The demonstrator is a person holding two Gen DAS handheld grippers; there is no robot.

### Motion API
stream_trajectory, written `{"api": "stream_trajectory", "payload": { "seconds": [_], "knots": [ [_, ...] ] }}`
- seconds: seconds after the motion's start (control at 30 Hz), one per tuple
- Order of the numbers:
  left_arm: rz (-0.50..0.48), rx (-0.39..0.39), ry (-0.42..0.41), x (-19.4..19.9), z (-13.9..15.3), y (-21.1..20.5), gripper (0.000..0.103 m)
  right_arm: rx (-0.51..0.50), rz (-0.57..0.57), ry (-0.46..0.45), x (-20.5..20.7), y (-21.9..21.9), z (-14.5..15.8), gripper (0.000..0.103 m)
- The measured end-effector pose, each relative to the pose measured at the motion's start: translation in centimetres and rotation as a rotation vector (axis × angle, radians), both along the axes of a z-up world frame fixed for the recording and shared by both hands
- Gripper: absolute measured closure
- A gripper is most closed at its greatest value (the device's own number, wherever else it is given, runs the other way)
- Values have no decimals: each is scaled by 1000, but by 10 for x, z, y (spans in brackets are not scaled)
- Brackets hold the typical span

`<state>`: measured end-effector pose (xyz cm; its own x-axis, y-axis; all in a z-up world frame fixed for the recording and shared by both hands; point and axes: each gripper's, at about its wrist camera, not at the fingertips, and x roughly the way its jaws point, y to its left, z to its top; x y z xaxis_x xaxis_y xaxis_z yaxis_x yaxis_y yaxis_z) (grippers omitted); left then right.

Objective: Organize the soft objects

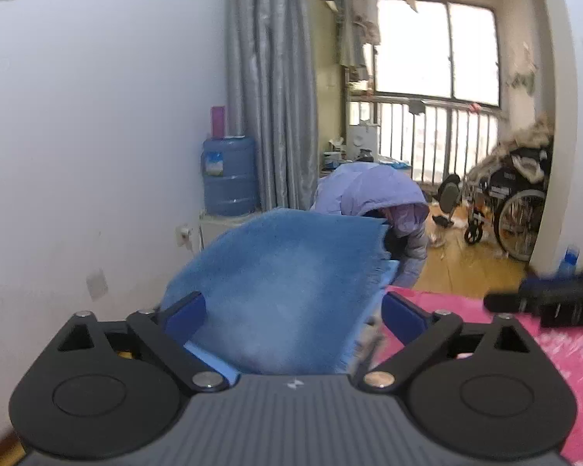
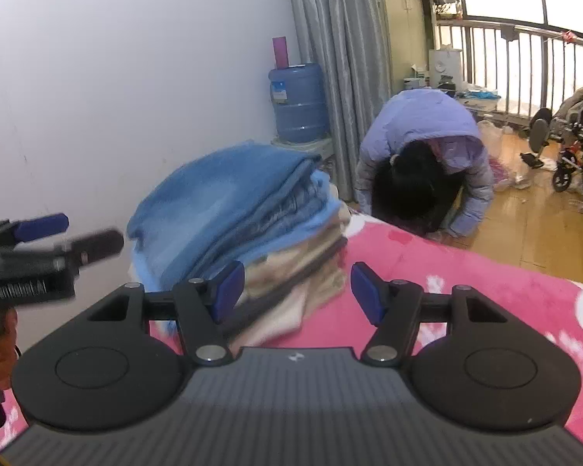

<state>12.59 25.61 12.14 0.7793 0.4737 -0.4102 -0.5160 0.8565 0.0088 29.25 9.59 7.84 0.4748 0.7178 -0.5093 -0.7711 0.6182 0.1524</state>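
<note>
Squaring stack: I keep left tongs [image 1: 293, 312] spread wide around the blue towel [image 1: 287, 283].
Location: folded pile [image 2: 252, 233] rests on pink bedspread [image 2: 486, 291].
Right tongs [image 2: 297, 291]: wide, empty, beside pile; press gently.

Folded towel [image 2: 221, 202] — mid-blue, paler blue layers beneath, topping a stack of beige cloths [image 2: 291, 283] with dark edging. Bed cover [image 2: 466, 283]: bright pink with white spots and darker pink patches. Both grippers black with grey ribbed bodies; finger pads [image 2: 363, 293] deep blue. Water jug [image 1: 229, 174] — translucent blue, white-and-blue label. Curtain [image 1: 272, 77] silver-grey. Bystander's jacket [image 2: 423, 124] lilac.
</note>
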Motion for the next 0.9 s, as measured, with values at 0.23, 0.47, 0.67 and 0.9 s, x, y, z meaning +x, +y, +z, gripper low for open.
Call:
{"api": "stream_trajectory", "payload": {
  "seconds": [0.23, 0.47, 0.67, 0.9],
  "knots": [
    [122, -90, 38, -28, 12, -37, 0, -10, -29, -42, -39, -33, 0, 21],
    [230, -102, 124, -33, 7, -44, 0, -52, -56, -66, -57, -34, -6, 17],
    [226, -112, 178, -36, -23, -48, 0, -102, -121, 8, -50, -19, -32, 17],
    [243, -82, 279, -22, -54, -45, 0, -188, -159, 42, -46, -3, -59, 17]
  ]
}}
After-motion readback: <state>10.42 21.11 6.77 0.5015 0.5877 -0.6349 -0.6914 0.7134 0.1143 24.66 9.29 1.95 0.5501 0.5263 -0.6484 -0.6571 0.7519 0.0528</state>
